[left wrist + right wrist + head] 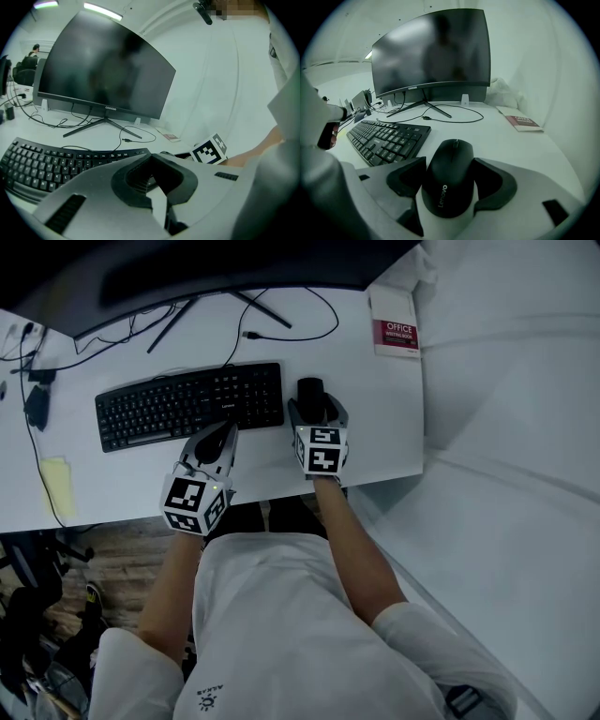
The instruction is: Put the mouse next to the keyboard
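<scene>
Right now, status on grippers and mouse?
Right gripper shut on mouse, just right of keyboard. Left gripper shut, empty. Booklet and cable sit further back, not in the way.

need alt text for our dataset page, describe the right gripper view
A black mouse sits on a white desk between the jaws of the right gripper, which press its sides. A black keyboard lies just left of it, with a dark monitor and a booklet behind.

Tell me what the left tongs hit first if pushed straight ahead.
Most likely the keyboard: the left tongs point at its near edge, right of middle, tips close to it. Whether they ride above the keys is unclear.
</scene>
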